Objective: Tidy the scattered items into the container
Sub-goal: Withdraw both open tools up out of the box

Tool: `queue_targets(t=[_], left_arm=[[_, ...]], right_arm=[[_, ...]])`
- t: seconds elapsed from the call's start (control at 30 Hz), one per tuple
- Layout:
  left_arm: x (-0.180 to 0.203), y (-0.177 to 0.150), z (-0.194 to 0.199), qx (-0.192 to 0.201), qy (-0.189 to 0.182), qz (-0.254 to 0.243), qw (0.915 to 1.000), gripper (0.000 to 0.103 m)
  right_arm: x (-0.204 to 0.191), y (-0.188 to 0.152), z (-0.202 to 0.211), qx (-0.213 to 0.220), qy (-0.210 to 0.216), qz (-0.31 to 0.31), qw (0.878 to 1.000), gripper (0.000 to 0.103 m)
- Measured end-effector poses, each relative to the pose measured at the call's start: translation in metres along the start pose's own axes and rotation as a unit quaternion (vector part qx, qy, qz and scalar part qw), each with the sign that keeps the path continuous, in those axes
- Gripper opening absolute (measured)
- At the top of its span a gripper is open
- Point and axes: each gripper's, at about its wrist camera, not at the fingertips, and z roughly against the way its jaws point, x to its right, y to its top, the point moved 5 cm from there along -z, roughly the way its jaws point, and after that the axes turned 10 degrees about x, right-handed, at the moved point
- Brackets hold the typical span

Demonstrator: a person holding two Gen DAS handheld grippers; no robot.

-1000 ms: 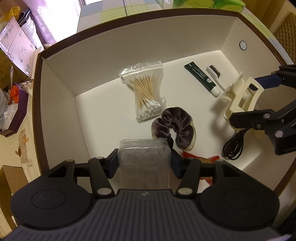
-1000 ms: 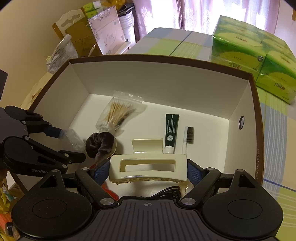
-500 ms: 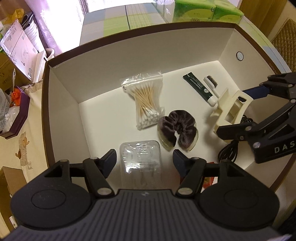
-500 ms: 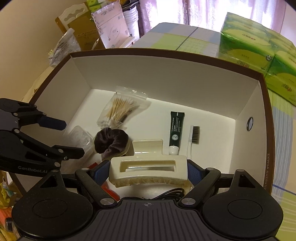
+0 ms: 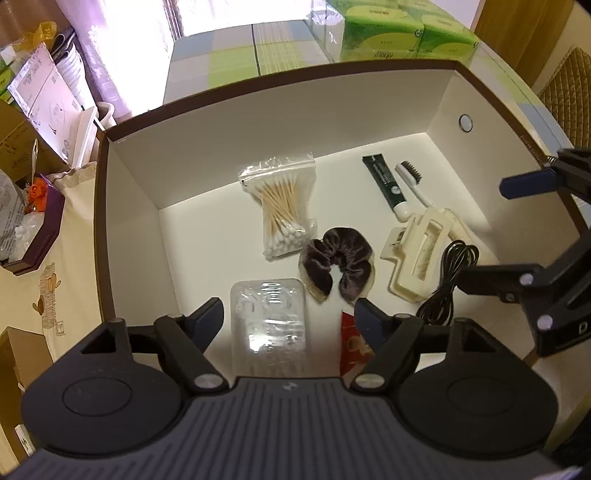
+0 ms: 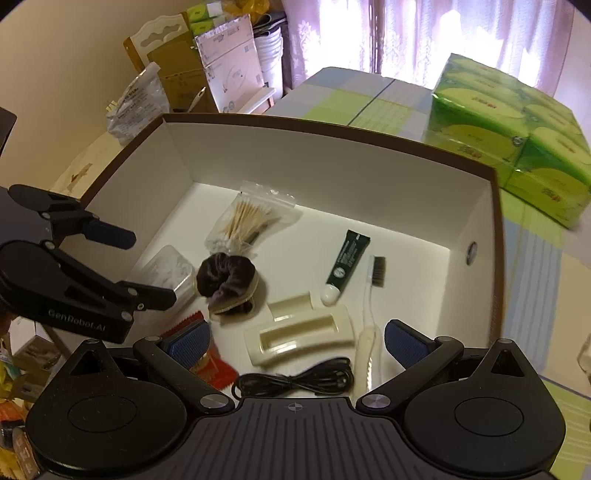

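A white box with a brown rim (image 5: 280,74) (image 6: 332,134) holds the items. On its floor lie a clear plastic case (image 5: 267,325) (image 6: 168,269), a cotton swab bag (image 5: 282,212) (image 6: 251,218), a dark velvet scrunchie (image 5: 338,262) (image 6: 227,278), a cream hair claw clip (image 5: 419,254) (image 6: 299,332), a green tube (image 5: 386,186) (image 6: 347,258), a toothbrush (image 5: 413,181) (image 6: 371,306), a black cable (image 5: 448,277) (image 6: 295,380) and a red packet (image 5: 352,345) (image 6: 212,363). My left gripper (image 5: 289,316) is open above the clear case. Over the clip, my right gripper (image 6: 295,341) is open and holds nothing.
Green tissue packs (image 5: 402,31) (image 6: 517,136) stand behind the box on a checked tablecloth (image 5: 236,62). Cardboard boxes and bags (image 6: 199,77) crowd the far left. A purple tray (image 5: 33,229) sits left of the box. A quilted chair back (image 5: 569,92) shows at right.
Both grippers opened and pulled back upward. The clear case dropped from the left gripper onto the box floor; the claw clip left the right gripper and now lies by the cable.
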Motion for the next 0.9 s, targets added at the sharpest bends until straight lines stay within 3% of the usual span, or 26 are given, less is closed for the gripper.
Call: queue_targets(t=[0.53, 0.9], left_arm=[[0.023, 0.004, 0.052, 0.045, 0.011, 0.014, 0.9988, 0.094], [0.024, -0.007, 0.086, 0.065, 0.027, 0.041, 0.9967, 0.097]], right_arm=[[-0.009, -0.01, 0.048, 0.034, -0.027, 0.0, 0.999, 0.103], [-0.017, -0.02, 0.079, 0.062, -0.031, -0.006, 0.998, 0.103]])
